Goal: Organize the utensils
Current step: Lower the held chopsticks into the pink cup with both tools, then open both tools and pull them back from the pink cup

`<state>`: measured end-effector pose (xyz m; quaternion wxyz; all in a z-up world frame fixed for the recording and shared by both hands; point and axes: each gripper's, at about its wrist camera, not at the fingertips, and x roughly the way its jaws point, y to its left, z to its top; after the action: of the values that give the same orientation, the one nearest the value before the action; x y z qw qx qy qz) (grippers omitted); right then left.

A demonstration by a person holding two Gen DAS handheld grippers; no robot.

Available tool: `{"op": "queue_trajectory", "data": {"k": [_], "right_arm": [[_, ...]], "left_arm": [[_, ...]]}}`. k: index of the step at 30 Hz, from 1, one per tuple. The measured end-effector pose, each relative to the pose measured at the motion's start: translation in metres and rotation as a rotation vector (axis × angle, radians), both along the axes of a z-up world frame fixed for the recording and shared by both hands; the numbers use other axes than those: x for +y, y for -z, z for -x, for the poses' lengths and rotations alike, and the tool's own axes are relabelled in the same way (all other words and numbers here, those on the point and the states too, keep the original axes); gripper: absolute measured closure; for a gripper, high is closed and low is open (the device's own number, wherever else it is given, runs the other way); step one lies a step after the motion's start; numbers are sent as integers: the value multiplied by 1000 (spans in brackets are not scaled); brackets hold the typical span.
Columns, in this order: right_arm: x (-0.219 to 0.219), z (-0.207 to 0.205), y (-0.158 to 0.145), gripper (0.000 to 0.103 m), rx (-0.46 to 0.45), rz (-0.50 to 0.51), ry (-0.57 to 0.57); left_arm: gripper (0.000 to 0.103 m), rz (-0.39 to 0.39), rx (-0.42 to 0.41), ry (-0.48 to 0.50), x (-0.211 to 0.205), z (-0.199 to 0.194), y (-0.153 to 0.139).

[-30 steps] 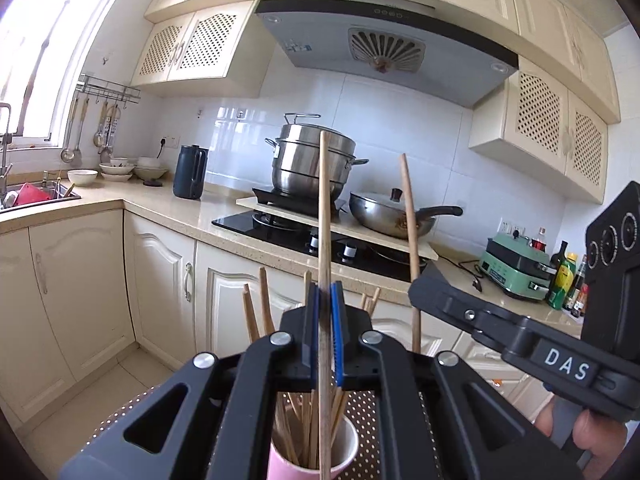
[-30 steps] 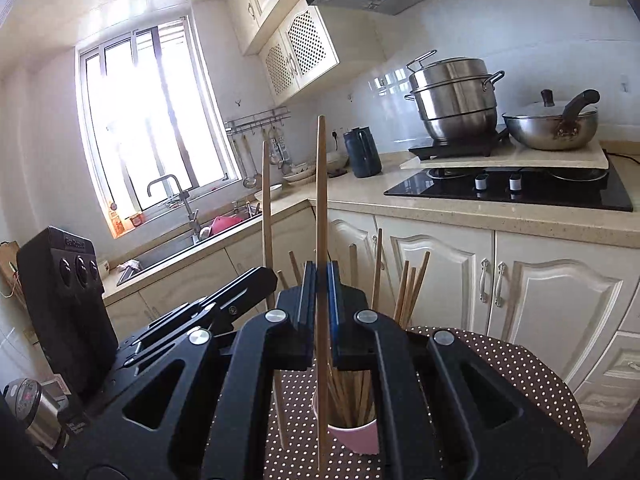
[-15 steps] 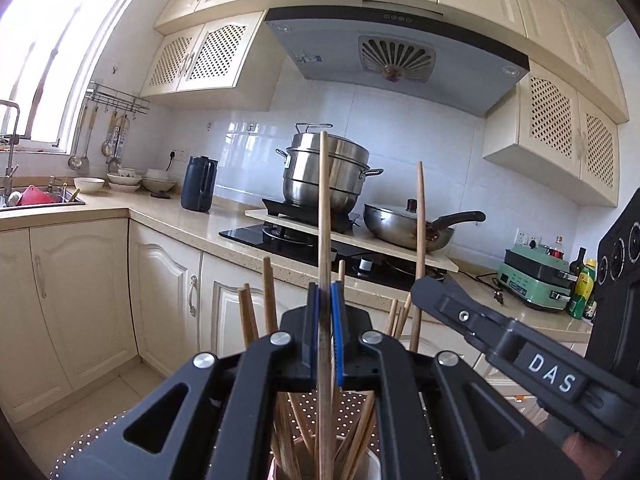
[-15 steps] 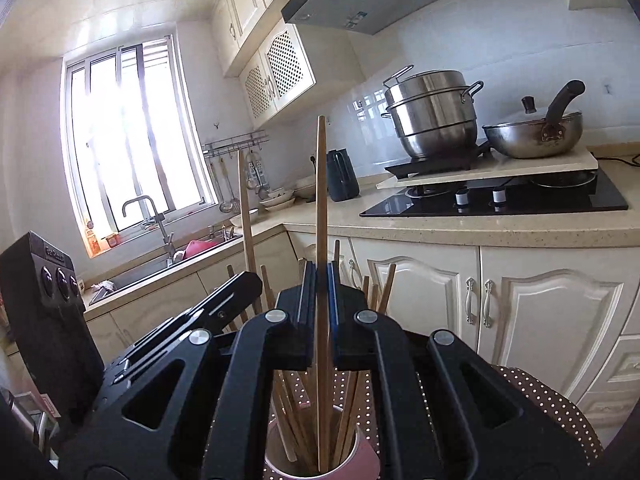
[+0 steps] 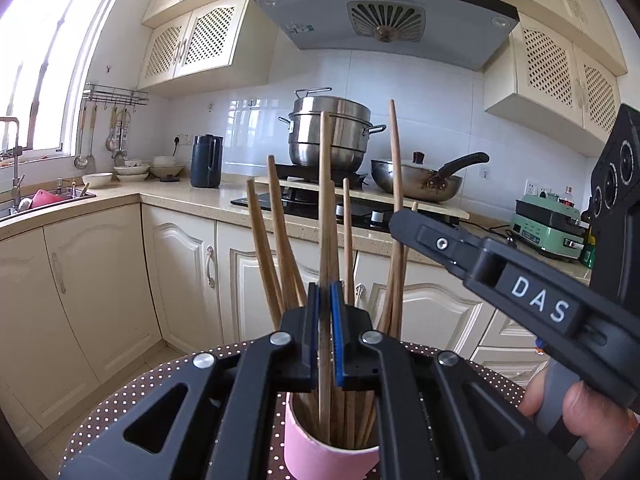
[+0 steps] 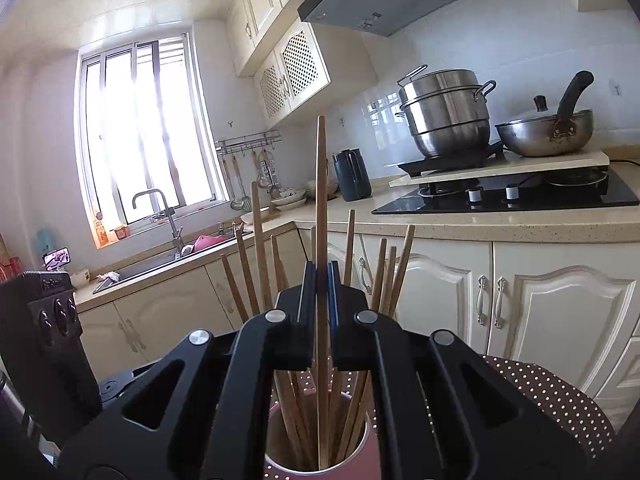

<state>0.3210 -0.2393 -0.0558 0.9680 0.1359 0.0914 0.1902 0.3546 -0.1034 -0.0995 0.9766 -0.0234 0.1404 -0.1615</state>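
Note:
A pink cup (image 5: 320,450) stands on the brown polka-dot table (image 5: 132,392) and holds several wooden chopsticks. My left gripper (image 5: 325,304) is shut on one upright chopstick (image 5: 324,200) whose lower end is inside the cup. My right gripper (image 6: 321,284) is shut on another upright chopstick (image 6: 320,200), its lower end also inside the cup (image 6: 280,440). In the left wrist view the right gripper's body (image 5: 500,272) reaches in from the right just above the cup. Both grippers sit close together directly above the cup.
The small round table (image 6: 552,396) stands in front of cream kitchen cabinets (image 5: 100,280). Behind are a counter with a stove, a steel steamer pot (image 5: 332,132), a wok (image 5: 416,176), a dark kettle (image 5: 206,160) and a sink (image 6: 160,260).
Both grippers have moved down with their chopsticks, so the chopstick tips now reach into the cup. Both stay shut.

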Motion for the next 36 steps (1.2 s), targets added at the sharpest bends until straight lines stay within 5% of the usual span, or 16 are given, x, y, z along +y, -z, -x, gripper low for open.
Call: {"op": "queue_trajectory", "data": {"k": [5,8,13,18,27,29,30,31,32,36], "right_arm": [[0,10,10,97,12,11,-8],[2,17,16,97,24,16,-14],[8,29,24,97,32,42,-15],[18,35,30,97,48,88,-24],[32,36,36,95,102,103,-32],[34,37,33,90,118,107,-26],[35,39,31,75,116,111,-18],[35,41,30,47,108,105,-16],[35,45,28,40,91,95,-12],[39,60,17,40,68,91,-22]], "left_arm": [[94,-8,6,-18,8,10,-2],[78,-9,9,-31,11,17,-2],[74,-25,-1,-50,18,30,-5],[56,-21,-12,-100,31,45,-9],[48,-33,15,-183,56,65,-10],[45,-36,14,-196,60,71,-12],[44,-44,11,-211,63,74,-13],[44,-50,6,-220,64,77,-15],[44,-54,-2,-233,67,82,-17],[42,-74,-27,-267,74,102,-27]]}}
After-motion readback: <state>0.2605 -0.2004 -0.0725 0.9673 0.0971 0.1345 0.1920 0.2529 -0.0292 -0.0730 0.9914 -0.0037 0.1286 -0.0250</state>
